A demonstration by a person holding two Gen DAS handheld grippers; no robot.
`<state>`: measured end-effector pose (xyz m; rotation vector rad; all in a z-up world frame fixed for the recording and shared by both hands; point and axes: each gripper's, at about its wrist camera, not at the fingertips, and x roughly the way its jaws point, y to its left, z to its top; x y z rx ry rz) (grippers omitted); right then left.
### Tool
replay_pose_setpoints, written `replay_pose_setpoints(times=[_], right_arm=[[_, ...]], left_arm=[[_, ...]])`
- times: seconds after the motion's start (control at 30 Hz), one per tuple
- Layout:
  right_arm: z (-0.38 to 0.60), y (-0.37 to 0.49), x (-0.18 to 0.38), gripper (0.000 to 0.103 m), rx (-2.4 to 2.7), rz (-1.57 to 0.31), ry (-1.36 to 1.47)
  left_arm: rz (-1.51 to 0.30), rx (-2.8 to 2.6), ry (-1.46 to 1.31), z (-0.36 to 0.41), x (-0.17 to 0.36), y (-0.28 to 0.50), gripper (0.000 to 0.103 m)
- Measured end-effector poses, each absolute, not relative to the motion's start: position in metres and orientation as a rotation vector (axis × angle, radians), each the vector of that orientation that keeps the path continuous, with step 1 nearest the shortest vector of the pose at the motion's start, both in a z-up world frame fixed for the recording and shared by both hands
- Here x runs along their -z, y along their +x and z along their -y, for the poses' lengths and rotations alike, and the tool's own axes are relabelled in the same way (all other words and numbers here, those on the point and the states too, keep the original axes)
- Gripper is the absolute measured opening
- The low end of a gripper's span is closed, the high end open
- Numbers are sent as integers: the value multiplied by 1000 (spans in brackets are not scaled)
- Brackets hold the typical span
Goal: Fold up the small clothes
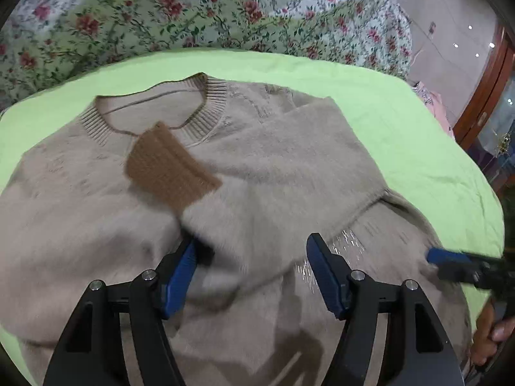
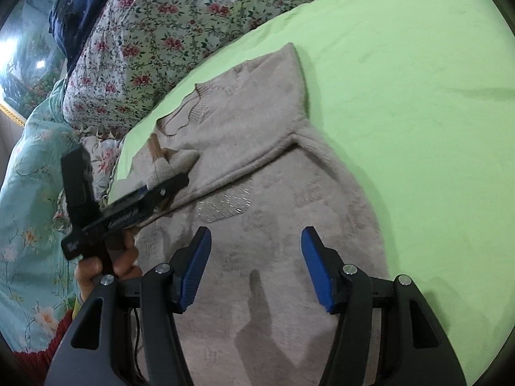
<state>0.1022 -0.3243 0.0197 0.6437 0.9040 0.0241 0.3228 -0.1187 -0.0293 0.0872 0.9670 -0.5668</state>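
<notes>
Beige sweater (image 1: 135, 225) lies flat, face up, on the green sheet (image 1: 402, 135) of the bed. One sleeve (image 1: 289, 160) is already folded across the chest, brown cuff (image 1: 170, 170) near the collar; the other sleeve and body folds look undone. Left claw (image 1: 254, 273) is spread wide over the sleeve, gripping nothing. Right claw (image 2: 256, 267) is wide open too, empty. No readable labels.

The beige sweater (image 1: 289, 160) under both grippers is fuzzy, matt knit with a ribbed collar, a rougher brown ribbed cuff (image 1: 170, 167) and a glittery patch (image 2: 225, 206). It lies on smooth matt green cloth (image 2: 418, 96). Ahead, the floral quilt (image 1: 161, 9) looks like crinkled cotton; the pads (image 2: 193, 273) are ridged blue plastic on matt black arms with shiny metal pins.
</notes>
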Motion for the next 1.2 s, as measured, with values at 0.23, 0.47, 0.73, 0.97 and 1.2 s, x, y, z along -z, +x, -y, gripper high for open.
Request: replay_pose_setpoints(times=[0.23,0.47,0.73,0.97,1.2], right_arm=[[277,147,-37,59,-140,-887,512],[203,217,-46,59,-216,-874,274],[199,297,-12,41,-207,-953,316],[245,264,-59,10,-172,-713,475],[320,224,-3,10,25,-774,703]], left_arm=[[-950,469,16,34,12,280,77],[-980,62,-127,-94,22,283,77],[-1029,-8,-149,-129,42,310,76],[-1023,-29,-138,-119,42,328,76],[-1018,-66,-128,-114,44,328,76]])
